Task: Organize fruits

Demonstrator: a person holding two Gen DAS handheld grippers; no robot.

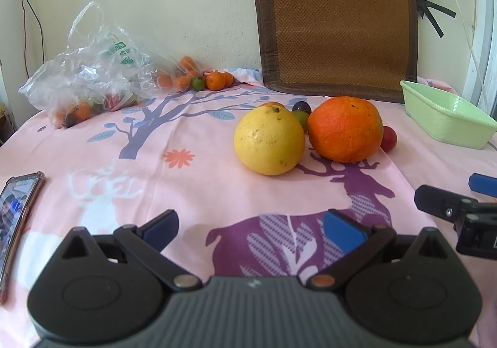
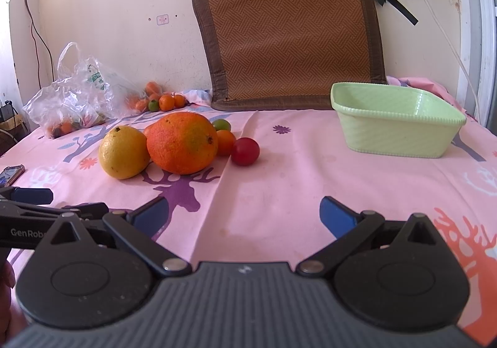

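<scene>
Both tongs hang with jaws spread wide and empty, the left gripper (image 1: 251,231) low over the pink cloth (image 1: 202,186), the right gripper (image 2: 243,217) beside it. The big orange (image 2: 182,143) lies ahead of them, yellow citrus (image 2: 123,152) touching its left, red fruit (image 2: 245,151) near its right, and the green basket (image 2: 394,127) well apart to its right

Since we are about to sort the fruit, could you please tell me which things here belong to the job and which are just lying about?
For the job: yellow citrus, large orange, red tomato, green basket, bag of small fruits.

Lying about: phone, woven mat, wall cables.
</scene>
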